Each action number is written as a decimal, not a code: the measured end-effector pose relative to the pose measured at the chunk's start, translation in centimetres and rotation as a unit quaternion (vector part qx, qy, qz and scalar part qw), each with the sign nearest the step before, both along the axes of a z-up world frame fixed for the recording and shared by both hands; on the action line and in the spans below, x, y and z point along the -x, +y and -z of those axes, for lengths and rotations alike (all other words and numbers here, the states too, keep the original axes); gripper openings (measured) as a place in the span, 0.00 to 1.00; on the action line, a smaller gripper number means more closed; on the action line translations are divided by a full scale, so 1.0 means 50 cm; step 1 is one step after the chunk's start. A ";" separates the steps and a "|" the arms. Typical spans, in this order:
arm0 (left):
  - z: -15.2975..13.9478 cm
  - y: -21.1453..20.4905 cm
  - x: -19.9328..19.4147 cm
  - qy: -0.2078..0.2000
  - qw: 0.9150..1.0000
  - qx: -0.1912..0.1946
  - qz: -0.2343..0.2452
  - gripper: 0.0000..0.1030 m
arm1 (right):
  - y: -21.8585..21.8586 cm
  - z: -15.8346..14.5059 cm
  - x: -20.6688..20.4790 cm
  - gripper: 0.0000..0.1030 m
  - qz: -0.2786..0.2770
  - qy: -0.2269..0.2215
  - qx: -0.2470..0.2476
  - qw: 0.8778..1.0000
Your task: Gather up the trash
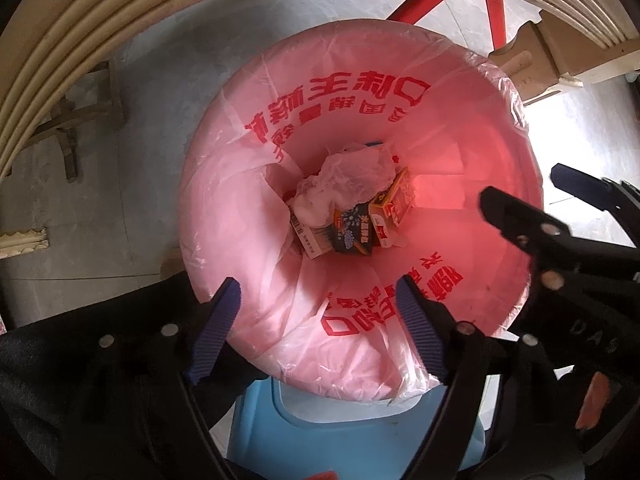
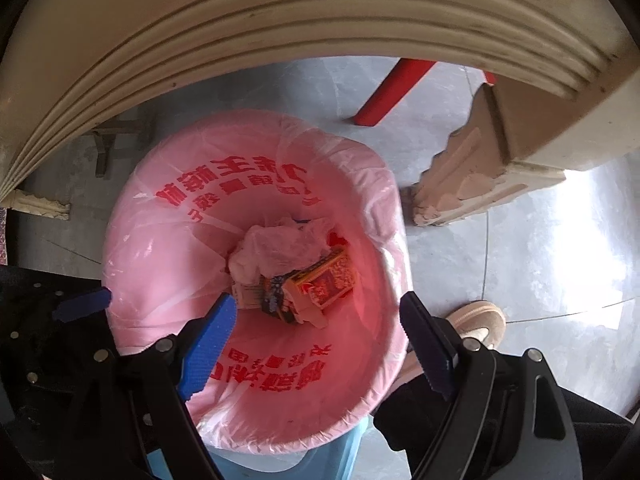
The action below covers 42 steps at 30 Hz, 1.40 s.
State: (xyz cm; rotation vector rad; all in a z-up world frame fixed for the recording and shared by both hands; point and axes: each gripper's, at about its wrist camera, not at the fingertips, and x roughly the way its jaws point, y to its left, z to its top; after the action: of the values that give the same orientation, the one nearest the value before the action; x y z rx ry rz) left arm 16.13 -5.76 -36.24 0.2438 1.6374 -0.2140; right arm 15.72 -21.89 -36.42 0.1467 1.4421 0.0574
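A bin lined with a pink plastic bag (image 1: 460, 140) (image 2: 160, 248) printed with red characters stands on the floor below both grippers. At its bottom lie a crumpled pale plastic wrapper (image 1: 352, 176) (image 2: 276, 248), an orange box (image 1: 394, 204) (image 2: 324, 280), a dark blue box (image 1: 352, 232) and a white box (image 1: 310, 236). My left gripper (image 1: 316, 284) hangs open over the near rim, with nothing between its blue pads. My right gripper (image 2: 316, 300) (image 1: 524, 186) is open and empty over the bin's right side. One blue finger (image 2: 84, 305) of the left gripper shows at the left.
A cream table edge with carved ridges (image 1: 80, 40) (image 2: 280, 20) arches over the far side, and its carved leg (image 2: 460, 184) stands right of the bin. A red leg (image 2: 384, 96) is behind. A person's beige shoe (image 2: 480, 320) is beside the bin. Light blue plastic (image 1: 320, 432) shows under the rim.
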 end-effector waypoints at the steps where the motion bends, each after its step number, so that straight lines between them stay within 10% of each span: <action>1: -0.002 0.001 0.001 -0.001 1.000 0.000 -0.001 0.76 | -0.005 -0.005 0.005 0.79 0.004 -0.002 0.004 1.000; 10: -0.051 0.009 0.030 -0.038 0.999 -0.012 -0.002 0.77 | -0.027 -0.061 0.045 0.83 0.029 -0.024 0.028 0.999; 22: -0.262 0.039 0.082 -0.194 0.980 -0.009 -0.033 0.77 | 0.036 -0.296 0.125 0.84 0.000 -0.189 0.094 0.978; 34: -0.583 0.088 0.129 -0.383 0.920 0.015 -0.079 0.84 | 0.063 -0.630 0.233 0.94 0.022 -0.399 0.117 0.909; 42: -0.717 0.103 0.205 -0.457 0.882 0.054 -0.101 0.91 | 0.096 -0.755 0.316 0.94 0.026 -0.463 0.131 0.876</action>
State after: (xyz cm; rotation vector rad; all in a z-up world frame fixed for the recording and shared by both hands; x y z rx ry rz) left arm 5.86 -0.60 -0.40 0.0597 0.6931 -0.0126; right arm -0.08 -17.10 1.34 -0.0696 0.4708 -0.1046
